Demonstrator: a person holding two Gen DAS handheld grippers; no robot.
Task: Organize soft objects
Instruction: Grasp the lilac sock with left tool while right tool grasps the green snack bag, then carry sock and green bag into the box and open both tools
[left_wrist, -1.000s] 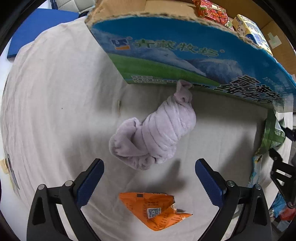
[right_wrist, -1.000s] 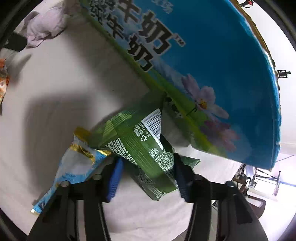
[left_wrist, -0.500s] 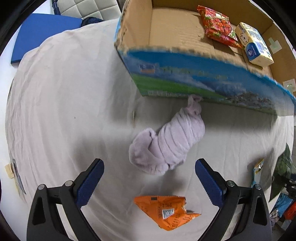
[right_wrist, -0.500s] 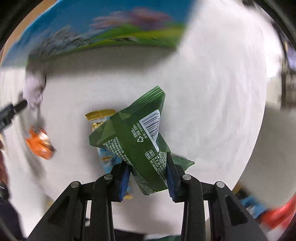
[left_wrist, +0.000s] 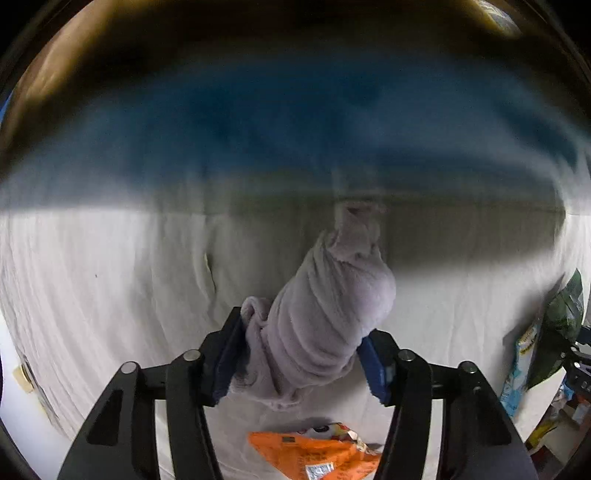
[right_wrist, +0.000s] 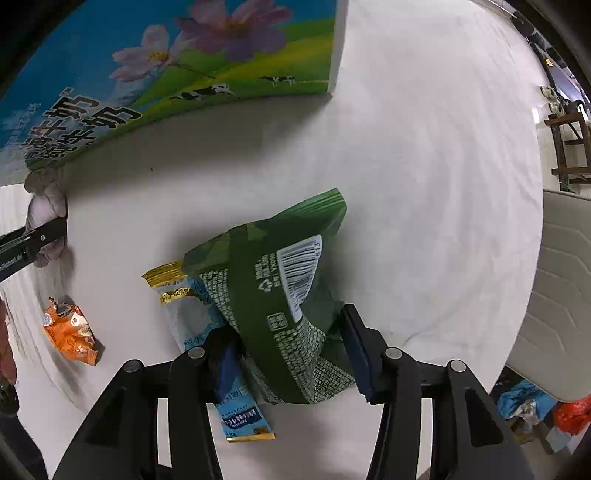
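My left gripper (left_wrist: 301, 356) is shut on a rolled lilac plush towel (left_wrist: 328, 314), which stands up between the blue pads in front of the blurred blue side of the cardboard box (left_wrist: 295, 122). My right gripper (right_wrist: 291, 358) is shut on a green snack bag (right_wrist: 280, 295) with a white barcode, held just above the white cloth. A light blue and gold sachet (right_wrist: 207, 332) lies under the green bag. The towel (right_wrist: 46, 214) and the left gripper also show at the left edge of the right wrist view.
An orange snack packet (left_wrist: 317, 454) lies on the white cloth just below the left gripper; it also shows in the right wrist view (right_wrist: 70, 332). The printed box (right_wrist: 166, 74) stands at the back. A padded white chair (right_wrist: 561, 295) is at the right, past the table edge.
My left gripper has moved down and forward and closed on the towel; it was open. The right gripper holds the green bag and has turned and dropped toward the cloth.
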